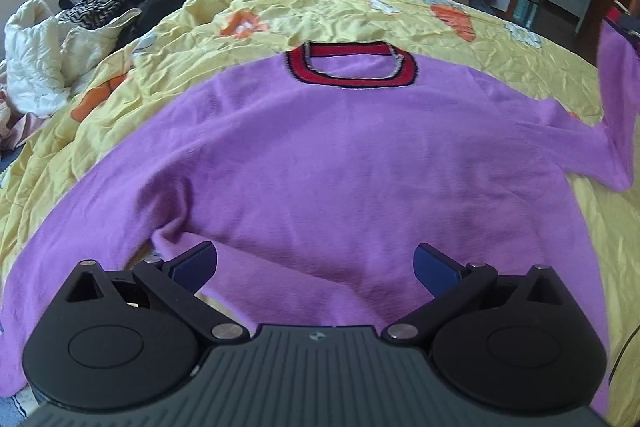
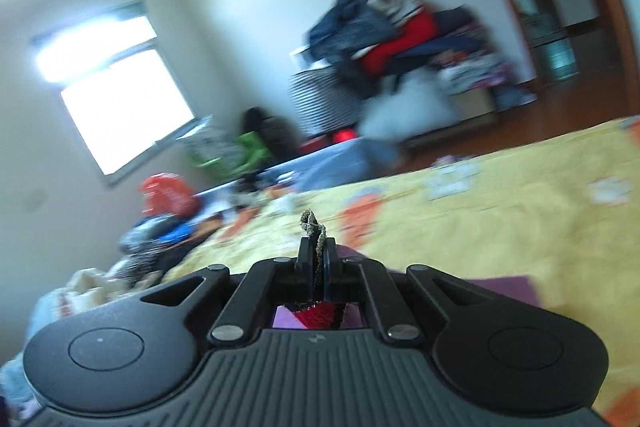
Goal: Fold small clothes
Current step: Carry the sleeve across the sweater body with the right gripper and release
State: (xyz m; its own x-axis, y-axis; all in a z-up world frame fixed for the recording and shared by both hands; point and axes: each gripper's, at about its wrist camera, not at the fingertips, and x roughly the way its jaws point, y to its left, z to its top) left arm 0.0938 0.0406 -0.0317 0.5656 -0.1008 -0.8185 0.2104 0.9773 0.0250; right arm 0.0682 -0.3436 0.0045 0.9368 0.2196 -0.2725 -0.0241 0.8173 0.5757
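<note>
Currently we list: purple sweater (image 1: 320,155) flat on yellow bedspread (image 1: 480,39); right hand-held gripper (image 2: 316,259) clenched on sleeve cuff (image 2: 314,227), left hand-held gripper (image 1: 316,267) released. Next, presumably: fold sleeve inward.

One purple sweater (image 1: 320,163) — one yellow quilt (image 1: 400,23)

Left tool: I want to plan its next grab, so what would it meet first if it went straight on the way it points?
Most likely the purple sweater on the yellow quilt; the open left tool points down at its body, below the red collar.
</note>
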